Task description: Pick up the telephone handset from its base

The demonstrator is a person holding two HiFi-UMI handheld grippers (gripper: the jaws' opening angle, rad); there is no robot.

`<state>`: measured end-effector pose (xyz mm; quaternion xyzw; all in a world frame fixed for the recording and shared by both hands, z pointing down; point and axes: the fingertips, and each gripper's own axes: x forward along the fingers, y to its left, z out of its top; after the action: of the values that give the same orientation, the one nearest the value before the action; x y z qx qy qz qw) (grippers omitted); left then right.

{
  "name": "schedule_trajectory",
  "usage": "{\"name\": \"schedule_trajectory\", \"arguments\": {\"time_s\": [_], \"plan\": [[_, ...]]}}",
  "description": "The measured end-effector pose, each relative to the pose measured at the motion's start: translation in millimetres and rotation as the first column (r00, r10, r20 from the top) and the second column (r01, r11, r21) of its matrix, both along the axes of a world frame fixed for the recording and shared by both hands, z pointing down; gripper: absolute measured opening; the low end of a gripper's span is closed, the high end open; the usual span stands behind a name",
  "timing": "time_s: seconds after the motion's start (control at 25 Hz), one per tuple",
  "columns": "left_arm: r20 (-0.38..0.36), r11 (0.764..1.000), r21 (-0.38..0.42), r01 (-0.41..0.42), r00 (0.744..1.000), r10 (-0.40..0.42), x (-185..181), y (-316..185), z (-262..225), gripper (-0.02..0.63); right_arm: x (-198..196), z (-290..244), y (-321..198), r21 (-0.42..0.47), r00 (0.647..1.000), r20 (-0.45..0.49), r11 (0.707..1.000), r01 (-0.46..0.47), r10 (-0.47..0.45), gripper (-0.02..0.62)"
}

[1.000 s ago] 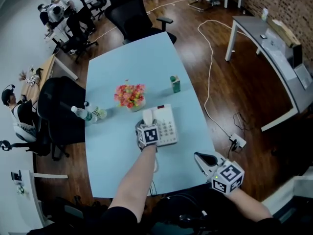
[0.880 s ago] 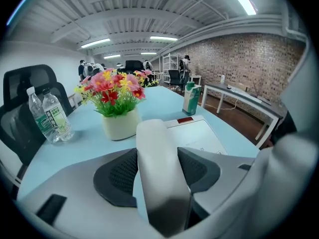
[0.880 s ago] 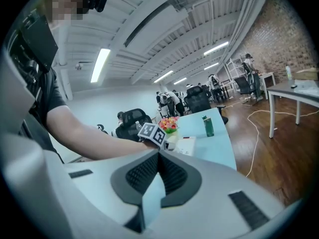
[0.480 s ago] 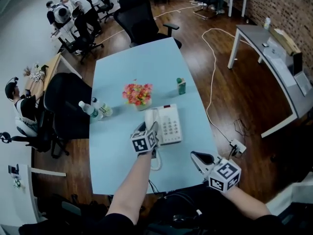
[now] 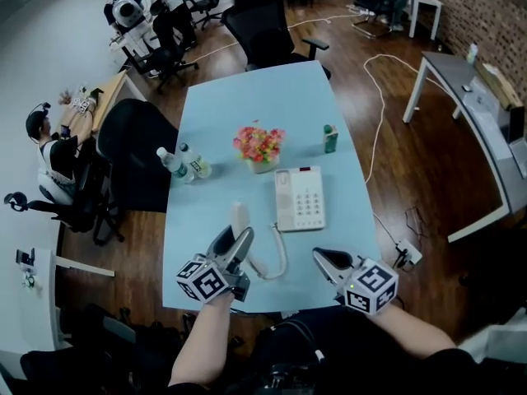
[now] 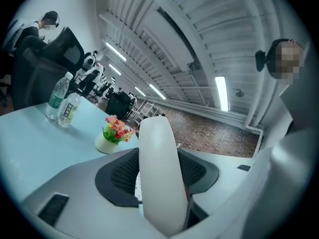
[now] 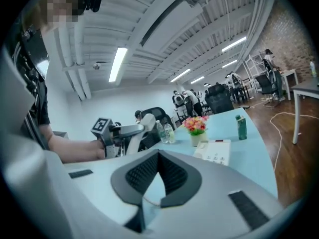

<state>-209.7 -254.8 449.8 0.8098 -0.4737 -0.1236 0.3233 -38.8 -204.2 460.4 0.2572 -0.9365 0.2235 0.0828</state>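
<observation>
Dark wood floor (image 5: pixel 395 163); brick wall (image 5: pixel 486 6); black office chairs (image 5: pixel 268 23); grey desk (image 5: pixel 461 89).

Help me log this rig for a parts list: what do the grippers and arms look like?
The left gripper and right gripper match: tapered grey fingers with dark ribbed pads, and a white cube bearing black square markers behind them. The forearms are bare, with dark sleeves above.

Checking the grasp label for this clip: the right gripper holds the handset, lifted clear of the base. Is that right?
Not quite. It is the left gripper that holds the handset, lifted clear of the base. The right gripper has nothing in it. The left gripper view shows the handset clamped between its pads.
</observation>
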Motion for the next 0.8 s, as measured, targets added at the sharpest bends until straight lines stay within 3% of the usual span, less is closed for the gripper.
{"name": "schedule_trajectory", "arguments": {"time_s": [0.24,0.4,0.6,0.8], "plan": [[-0.218,0.983,0.142,0.114,0.973,-0.081,-54,51,-67,0.232,-16,3,4,-0.003,0.999,-0.016,0.999,0.050,-0.050,0.015],[-0.309,0.968,0.187,0.166,0.946,-0.103,-80,60,-87,0.232,-23,3,8,0.008,0.996,-0.023,0.996,0.083,-0.083,0.015],[-0.363,0.958,0.221,0.185,0.927,-0.095,-85,61,-98,0.232,-27,3,13,0.040,0.992,-0.055,0.993,0.112,-0.110,0.014],[-0.349,0.963,0.228,0.142,0.936,-0.055,-64,56,-102,0.232,-21,3,14,0.044,0.993,-0.071,0.995,0.094,-0.091,0.012]]}}
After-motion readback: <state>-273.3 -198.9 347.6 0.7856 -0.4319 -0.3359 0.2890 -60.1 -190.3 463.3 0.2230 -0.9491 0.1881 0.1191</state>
